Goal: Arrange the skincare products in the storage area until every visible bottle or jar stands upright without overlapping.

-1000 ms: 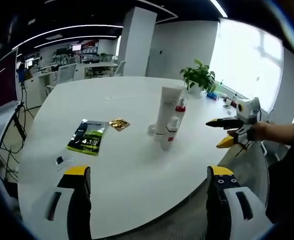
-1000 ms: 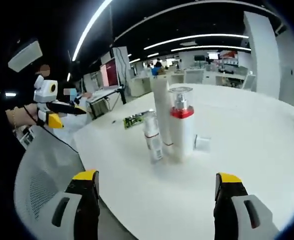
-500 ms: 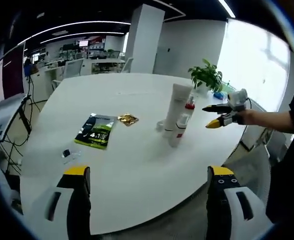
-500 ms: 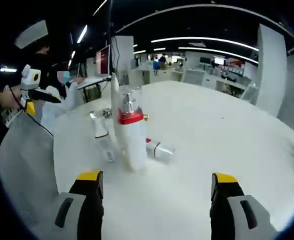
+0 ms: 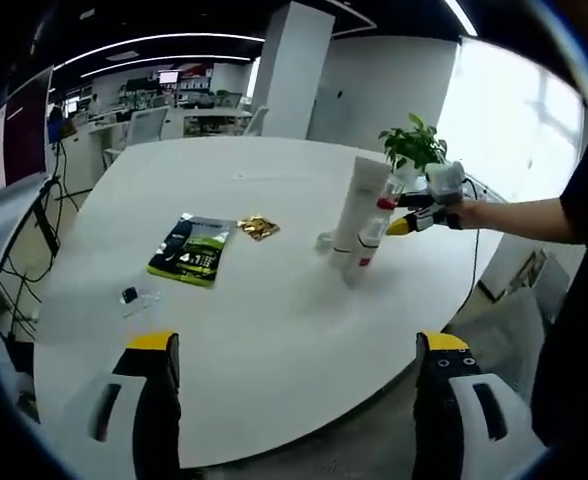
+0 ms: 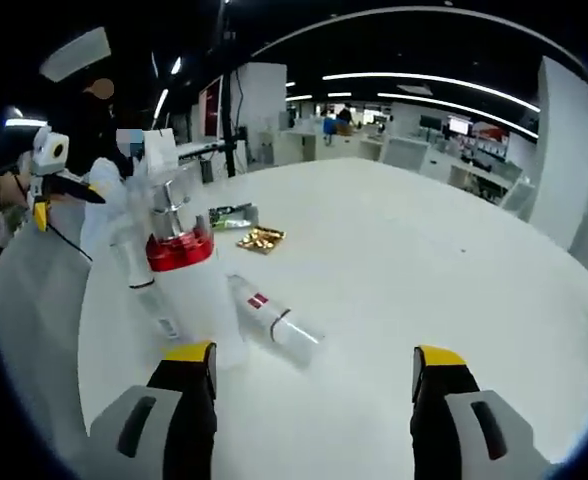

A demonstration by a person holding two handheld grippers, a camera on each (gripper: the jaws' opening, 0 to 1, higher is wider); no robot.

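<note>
Standing together near the middle of the white worktop (image 5: 274, 330): a tall white tube (image 5: 352, 208), a red-collared pump bottle (image 6: 189, 290) and a slimmer small bottle (image 6: 146, 290) beside it. Lying on its side just behind them, a small clear bottle (image 6: 274, 322) with a red label, probably the one piece yet to be set upright.

Right claw (image 6: 314, 420) wide open, empty, low over the worktop and close to the pump bottle, jaws framing the fallen bottle. Left claw (image 5: 289, 400) also wide open and empty, held back near the worktop edge, well apart from the group.

Main risk: knocking the pump bottle over with the left-hand jaw of the right claw while reaching past it, given how close that jaw sits to its base. Second risk: rolling the fallen bottle away on a glancing touch, being round and on a smooth surface. Third: tipping it into its neighbours when standing it up, leaving things touching or overlapping.

Hard to read: the small bottle's cap end, blurred against the worktop. Tube mostly hidden behind the pump bottle in the right gripper view. Off to one side, a green packet (image 5: 190, 249) and a gold wrapper (image 5: 258, 227), contents unclear.
</note>
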